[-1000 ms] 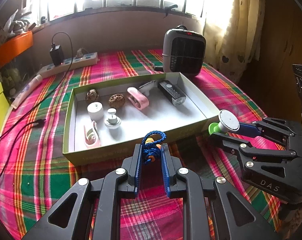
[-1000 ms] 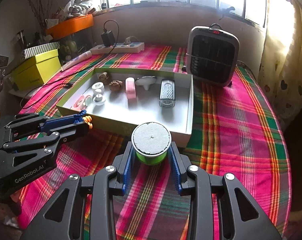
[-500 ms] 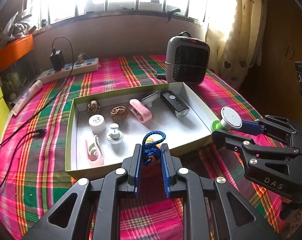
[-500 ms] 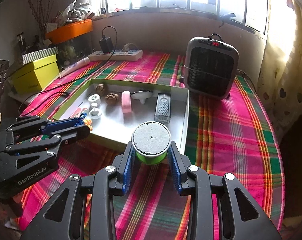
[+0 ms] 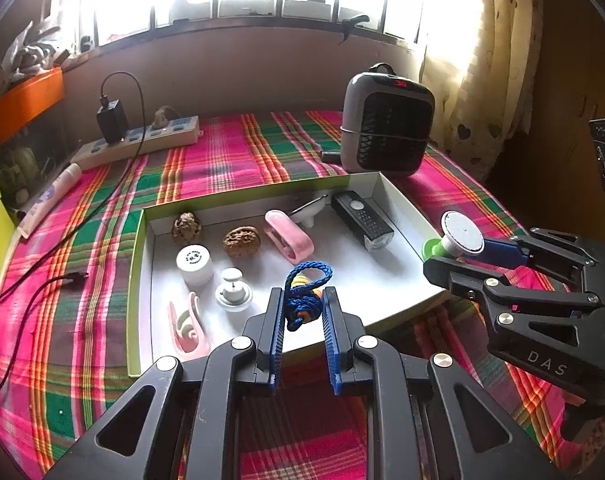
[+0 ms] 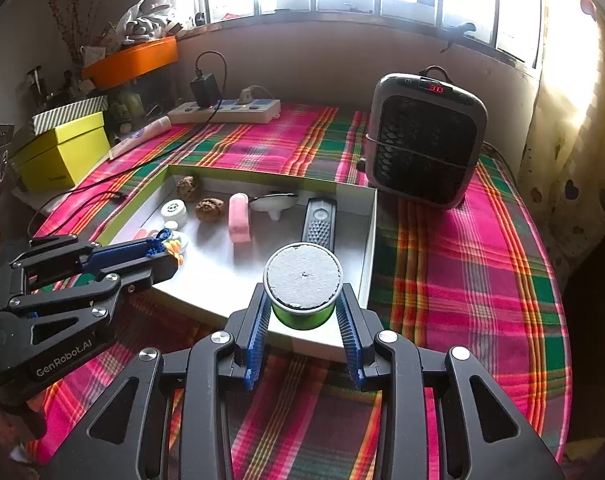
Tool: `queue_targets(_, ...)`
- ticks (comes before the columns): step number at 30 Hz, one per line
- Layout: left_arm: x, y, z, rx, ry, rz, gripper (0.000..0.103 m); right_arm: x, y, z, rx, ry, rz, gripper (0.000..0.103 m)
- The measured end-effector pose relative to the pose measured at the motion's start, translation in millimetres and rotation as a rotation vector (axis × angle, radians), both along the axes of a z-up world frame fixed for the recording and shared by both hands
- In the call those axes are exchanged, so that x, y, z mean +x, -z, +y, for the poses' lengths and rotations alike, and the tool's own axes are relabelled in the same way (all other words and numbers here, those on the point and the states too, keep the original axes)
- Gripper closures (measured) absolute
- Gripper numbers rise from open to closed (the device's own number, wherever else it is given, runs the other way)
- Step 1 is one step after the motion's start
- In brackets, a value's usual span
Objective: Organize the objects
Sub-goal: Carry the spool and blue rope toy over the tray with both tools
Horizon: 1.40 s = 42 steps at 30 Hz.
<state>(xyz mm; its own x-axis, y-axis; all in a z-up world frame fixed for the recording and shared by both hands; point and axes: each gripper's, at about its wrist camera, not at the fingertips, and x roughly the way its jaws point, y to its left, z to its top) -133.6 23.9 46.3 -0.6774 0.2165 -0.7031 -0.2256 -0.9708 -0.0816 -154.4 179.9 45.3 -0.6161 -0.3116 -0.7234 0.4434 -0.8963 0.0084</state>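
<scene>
Plaid cloth (image 5: 222,160) covers the table under a bright window, with a heater (image 5: 386,132) at the back and a shallow box (image 5: 138,240) in the middle that already contains a remote (image 5: 360,224), a pink clip (image 5: 288,236), two walnuts and some small white pieces. Both grippers are loaded and poised over the box's near edge. The left gripper (image 5: 302,312) pinches a blue cord (image 5: 306,292) with orange beads above the near floor of the box; the right gripper (image 6: 304,308) grips a green spool (image 6: 302,284) with a grey top, above the near right corner. This looks like the placing step: each should probably descend onto bare white floor, clear of the wall and the remote, before its jaws part.
</scene>
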Motion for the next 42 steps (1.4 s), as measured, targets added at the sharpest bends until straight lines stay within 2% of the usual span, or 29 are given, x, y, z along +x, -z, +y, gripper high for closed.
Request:
queue_targets(17,-24,3,-2,0.0,-0.02,-0.012,0.086,-20,4,-3,0.012,0.001,-0.013,0.068)
queue_targets(42,-47,21,-8,-0.019,-0.044,-0.052,0.086,-51,20,-31,-0.024,-0.093,-0.056,0.068)
